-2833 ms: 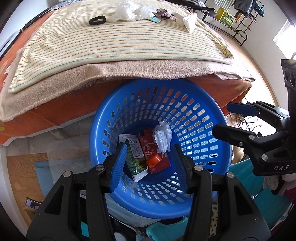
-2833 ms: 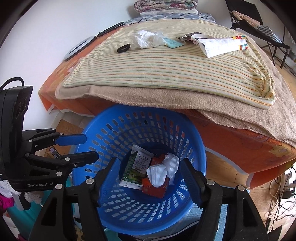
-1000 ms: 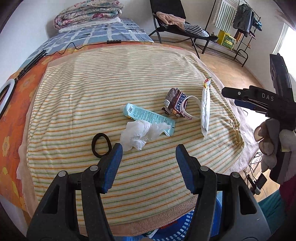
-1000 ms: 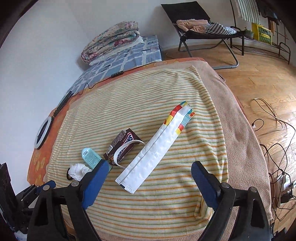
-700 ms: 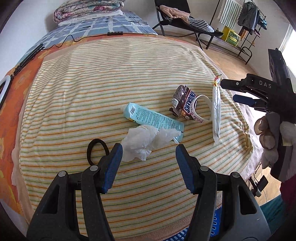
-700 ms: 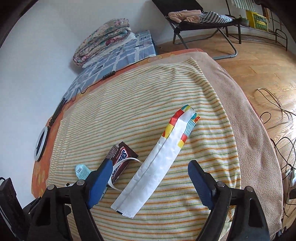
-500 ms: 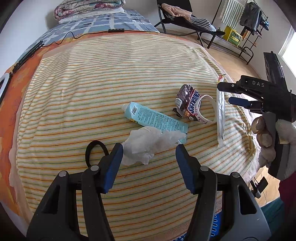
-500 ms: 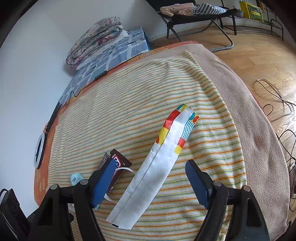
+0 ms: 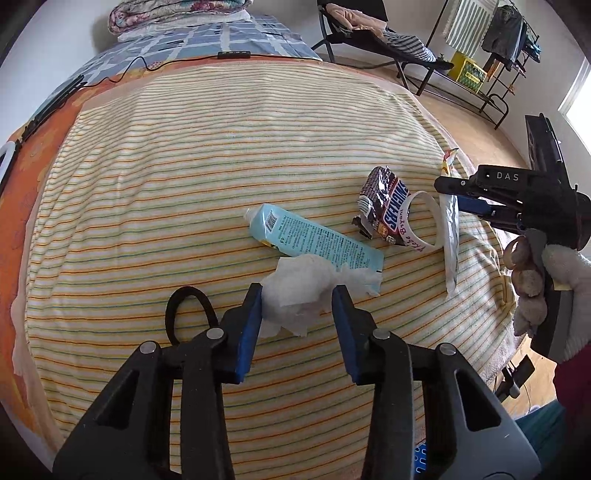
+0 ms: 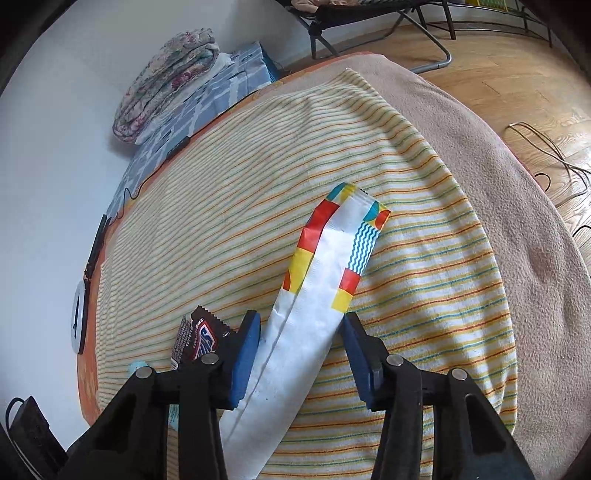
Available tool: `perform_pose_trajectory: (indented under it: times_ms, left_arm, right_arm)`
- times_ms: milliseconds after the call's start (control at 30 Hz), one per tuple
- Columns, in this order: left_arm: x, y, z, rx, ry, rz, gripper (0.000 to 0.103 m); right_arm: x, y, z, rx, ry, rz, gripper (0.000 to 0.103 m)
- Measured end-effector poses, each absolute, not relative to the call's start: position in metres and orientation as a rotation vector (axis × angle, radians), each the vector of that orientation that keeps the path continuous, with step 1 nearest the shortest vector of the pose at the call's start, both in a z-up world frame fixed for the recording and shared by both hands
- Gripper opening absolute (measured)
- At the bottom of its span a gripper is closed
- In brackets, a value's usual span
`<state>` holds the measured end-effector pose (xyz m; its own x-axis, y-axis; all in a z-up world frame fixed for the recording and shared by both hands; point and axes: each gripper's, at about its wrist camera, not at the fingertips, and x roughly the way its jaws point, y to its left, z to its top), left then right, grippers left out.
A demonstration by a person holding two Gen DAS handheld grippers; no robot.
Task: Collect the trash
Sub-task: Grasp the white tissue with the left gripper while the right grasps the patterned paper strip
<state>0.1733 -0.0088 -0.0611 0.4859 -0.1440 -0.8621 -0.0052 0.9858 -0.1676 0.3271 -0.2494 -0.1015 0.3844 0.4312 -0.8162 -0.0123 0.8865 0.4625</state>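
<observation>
On the striped bedspread (image 9: 221, 155) lies a crumpled white tissue (image 9: 306, 280). My left gripper (image 9: 297, 295) straddles it, jaws closing, both pads touching its sides. A long white wrapper with coloured ends (image 10: 317, 295) lies between the fingers of my right gripper (image 10: 301, 325), whose jaws are closing; the left pad touches it and the right pad stands just off its edge. In the left wrist view the right gripper (image 9: 454, 195) hovers over that wrapper (image 9: 450, 251). A brown chocolate-bar wrapper (image 9: 388, 210), a white band (image 9: 424, 221) and a light blue tube (image 9: 314, 240) lie between the two.
A black hair tie (image 9: 188, 310) lies left of the tissue. A sliver of the blue basket (image 9: 421, 461) shows below the bed's near edge. A folded quilt (image 10: 166, 85) sits at the bed's far end, with a folding chair (image 9: 369, 29) and floor cables (image 10: 546, 147) beyond.
Both grippers came from over the blue basket to the bed, sank toward the trash and narrowed: the left around the tissue, the right around the long white wrapper.
</observation>
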Motion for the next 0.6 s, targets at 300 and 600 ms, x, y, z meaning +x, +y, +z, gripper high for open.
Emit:
perform_pose_trajectory:
  times_ms: [300,600]
  left_arm:
    - [0.168,-0.016,-0.055,-0.120,1.034,-0.098,0.019]
    - [0.158,-0.012,-0.038,-0.121,0.989,-0.100,0.019]
  right_arm:
    - [0.319,-0.249,-0.094,0.412,1.116,0.329,0.026]
    - [0.304,-0.240,-0.062,0.355,1.023,0.366,0.024]
